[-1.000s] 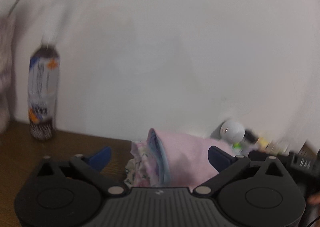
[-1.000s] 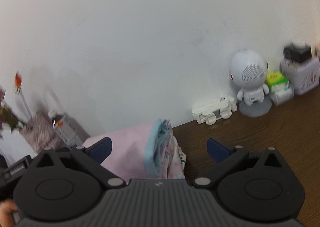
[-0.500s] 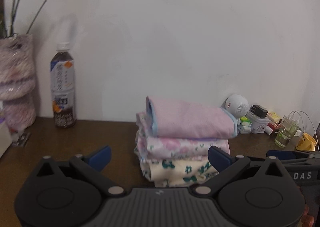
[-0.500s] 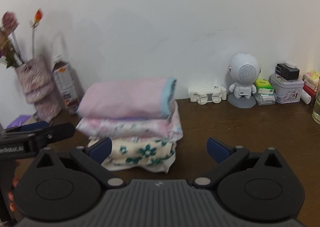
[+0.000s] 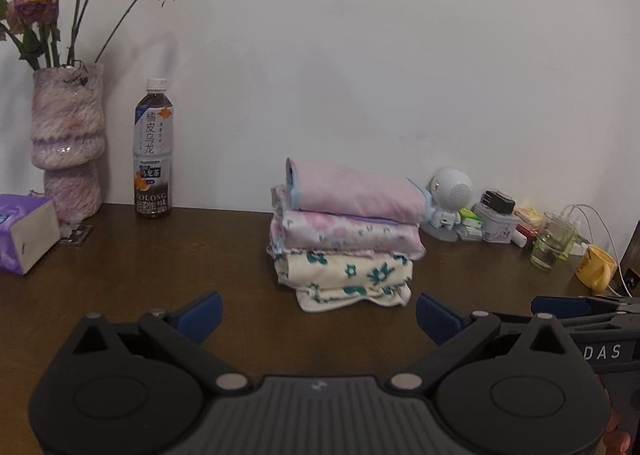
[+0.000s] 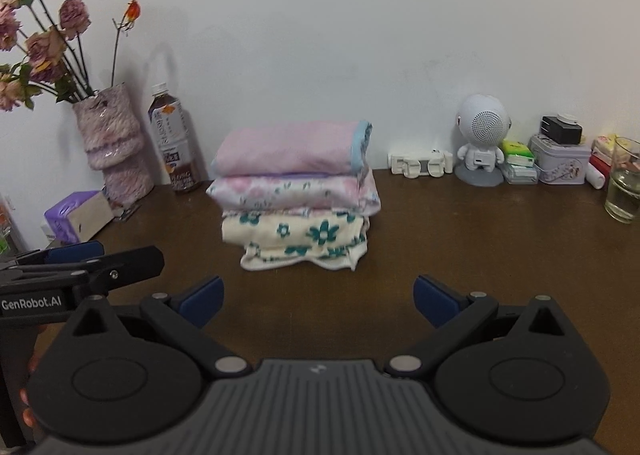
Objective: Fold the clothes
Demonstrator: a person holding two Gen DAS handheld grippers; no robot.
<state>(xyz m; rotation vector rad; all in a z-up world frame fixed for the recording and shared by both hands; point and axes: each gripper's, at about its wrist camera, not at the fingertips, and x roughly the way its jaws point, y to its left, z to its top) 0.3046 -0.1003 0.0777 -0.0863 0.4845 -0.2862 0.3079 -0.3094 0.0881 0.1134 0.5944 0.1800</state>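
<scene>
Your left gripper [image 5: 318, 315] has its jaws spread wide and holds nothing; it is above the brown table [image 5: 160, 267], apart from the clothes. Your right gripper [image 6: 316, 301] is the same: jaws wide apart, empty, touching nothing. The stack of folded clothes [image 6: 296, 211] stands near the back edge of the table, about in the middle: a pink piece on top, a pink flowered one under it, a cream one with green flowers at the bottom. Only the right view shows the small white device [image 6: 420, 165] lying at the back edge, between the stack and the white robot-shaped speaker [image 6: 482, 139]. Only the left view shows the yellow cup [image 5: 596, 267] near the right edge. Toward the back left corner stand a vase with dried roses [image 5: 68, 139] and a tea bottle [image 5: 153, 151], with a purple box [image 5: 24, 233] in front of the vase. Behind the table is a plain white wall [image 5: 360, 55].
</scene>
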